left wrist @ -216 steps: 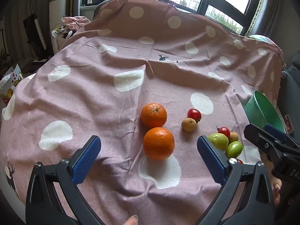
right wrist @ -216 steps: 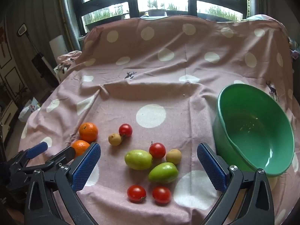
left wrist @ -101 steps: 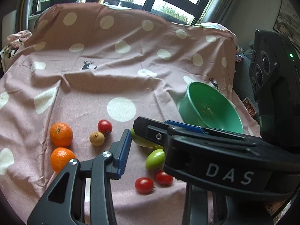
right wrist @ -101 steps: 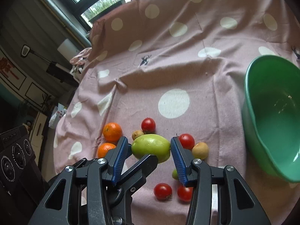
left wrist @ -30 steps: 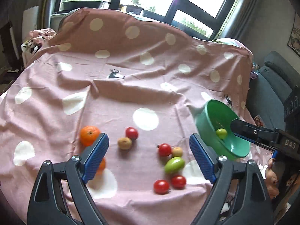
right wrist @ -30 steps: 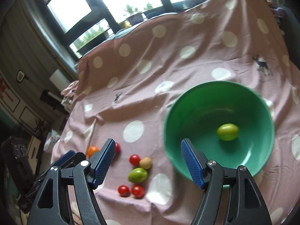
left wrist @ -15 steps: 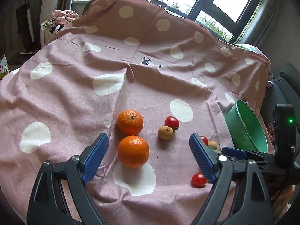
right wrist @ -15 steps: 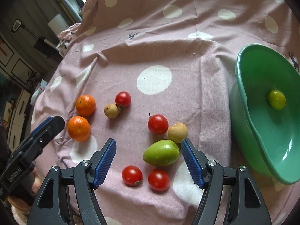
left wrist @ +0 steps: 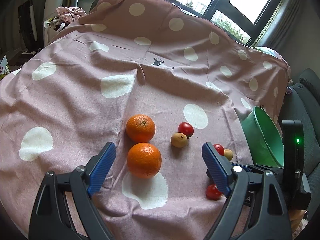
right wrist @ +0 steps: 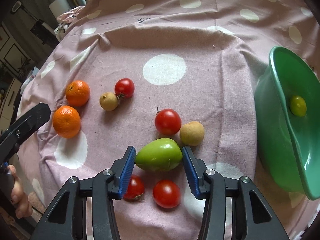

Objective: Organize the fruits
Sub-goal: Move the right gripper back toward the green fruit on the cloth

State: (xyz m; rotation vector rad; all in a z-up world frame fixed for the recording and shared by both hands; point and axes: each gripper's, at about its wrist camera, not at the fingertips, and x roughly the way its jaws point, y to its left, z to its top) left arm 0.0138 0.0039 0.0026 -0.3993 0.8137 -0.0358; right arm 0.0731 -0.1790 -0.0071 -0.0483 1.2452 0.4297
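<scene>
Right wrist view: right hand-held gripper (right wrist: 159,161) clamping green fruit (right wrist: 159,157), red tomato (right wrist: 134,187) half-hidden beneath

My fingers (right wrist: 128,170) wear blue ribbed pads on black frames. The cloth (right wrist: 200,40) is dusty pink with white polka dots. Oranges (left wrist: 144,160) are bright orange, tomatoes (right wrist: 167,121) red, one fruit (right wrist: 159,157) glossy green, and the bowl (right wrist: 280,140) is green.

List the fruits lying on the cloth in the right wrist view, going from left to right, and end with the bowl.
Near orange → far orange → small tan fruit → far tomato → green fruit between the right gripper fingers → larger tan fruit → green bowl.
</scene>
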